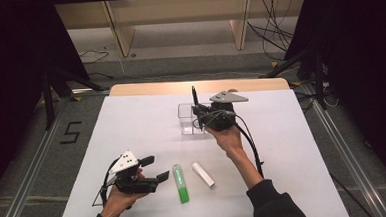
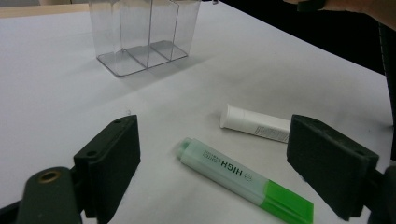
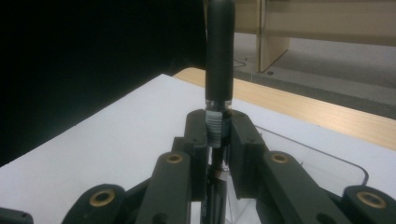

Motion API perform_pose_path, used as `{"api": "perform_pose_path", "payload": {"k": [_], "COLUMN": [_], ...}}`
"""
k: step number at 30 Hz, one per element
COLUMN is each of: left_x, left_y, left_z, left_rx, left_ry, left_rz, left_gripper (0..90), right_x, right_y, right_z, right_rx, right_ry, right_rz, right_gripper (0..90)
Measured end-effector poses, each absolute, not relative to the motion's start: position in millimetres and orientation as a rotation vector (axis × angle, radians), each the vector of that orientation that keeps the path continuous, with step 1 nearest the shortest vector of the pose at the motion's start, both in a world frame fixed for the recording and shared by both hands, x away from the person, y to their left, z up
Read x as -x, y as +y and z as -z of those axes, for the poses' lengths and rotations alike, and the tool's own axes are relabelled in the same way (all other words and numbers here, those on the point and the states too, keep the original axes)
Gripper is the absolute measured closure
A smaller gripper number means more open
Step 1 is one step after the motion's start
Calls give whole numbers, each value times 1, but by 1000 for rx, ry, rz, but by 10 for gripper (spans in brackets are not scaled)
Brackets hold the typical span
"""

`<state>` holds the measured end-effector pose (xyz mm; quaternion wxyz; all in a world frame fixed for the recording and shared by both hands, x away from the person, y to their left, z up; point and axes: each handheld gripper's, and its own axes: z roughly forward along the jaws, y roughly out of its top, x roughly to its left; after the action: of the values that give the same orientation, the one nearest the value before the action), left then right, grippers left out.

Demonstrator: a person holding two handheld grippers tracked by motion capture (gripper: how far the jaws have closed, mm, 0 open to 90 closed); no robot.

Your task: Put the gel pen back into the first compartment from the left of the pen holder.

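Where cables trail, white table (image 1: 131,121)

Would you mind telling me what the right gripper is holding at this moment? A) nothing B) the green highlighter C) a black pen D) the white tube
C: the right gripper has its jaws shut on a black pen standing upright above the clear plastic organiser, while the green highlighter and the white tube lie on the table.

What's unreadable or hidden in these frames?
- Pen lower end: right gripper view, hidden behind the right gripper jaws.
- White tube far end: left gripper view, behind the left gripper's jaw.
- Clear box: high view, right side hidden by the gripper.
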<state>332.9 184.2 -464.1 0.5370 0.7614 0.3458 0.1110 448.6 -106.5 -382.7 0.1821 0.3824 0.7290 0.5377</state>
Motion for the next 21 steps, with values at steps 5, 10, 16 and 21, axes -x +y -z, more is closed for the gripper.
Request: {"api": "perform_pose_path", "payload": {"k": [5,10,16,21], "left_x": [-331,-331,-332,-332], "left_y": [181,183,183,182], "left_z": [466,465,465,466], "left_rx": [-1855,-1838,-1832,-1840], "left_ry": [797,798,800,797], "left_rz": [-307,-308,-314,-317], "left_gripper": [167,166,165,165], "right_x": [-458,-468,-484,-493], "right_y": [-98,-88,-80,-76], "right_z": [380,378,375,372], "right_rx": [-1080,-1095,-1142,-1164], "right_ry": [2049,2038,2025,2021], "right_rz": [-1511,-1507,-1521,-1514], "right_gripper": [794,794,794,794]}}
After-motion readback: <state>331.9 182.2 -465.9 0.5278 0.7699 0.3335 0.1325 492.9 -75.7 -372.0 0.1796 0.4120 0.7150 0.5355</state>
